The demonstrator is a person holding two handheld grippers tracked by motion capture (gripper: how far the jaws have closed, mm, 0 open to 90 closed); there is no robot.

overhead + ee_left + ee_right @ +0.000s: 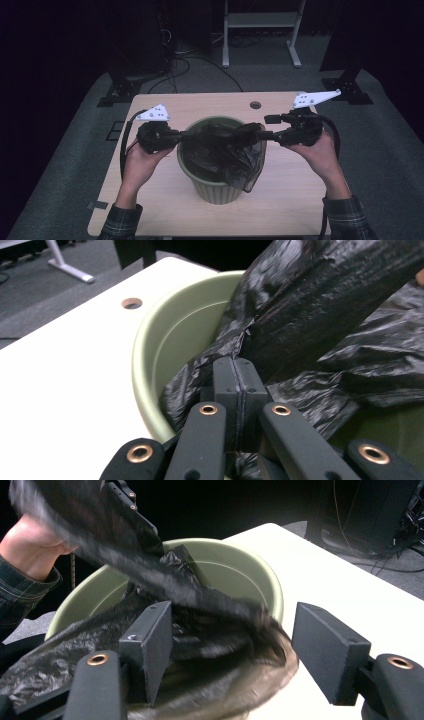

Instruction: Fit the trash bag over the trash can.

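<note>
Bag [225, 147] sits partly inside bin [216, 190] at mid-table, unevenly spread. Left gripper [235, 385] is clamped on the bag's edge at the near rim. Right gripper [235, 645] has jaws apart around bag film, gripping nothing. Judged incomplete: the bag remains to be drawn over the rim.

Black bag [225, 150] blocks the bin [216, 191] mouth

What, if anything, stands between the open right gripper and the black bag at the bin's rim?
Nothing visible does. The right gripper has its jaws spread with the black bag lying directly between them, draped over the rim of the green bin. The left gripper already clamps the bag's other side.
</note>
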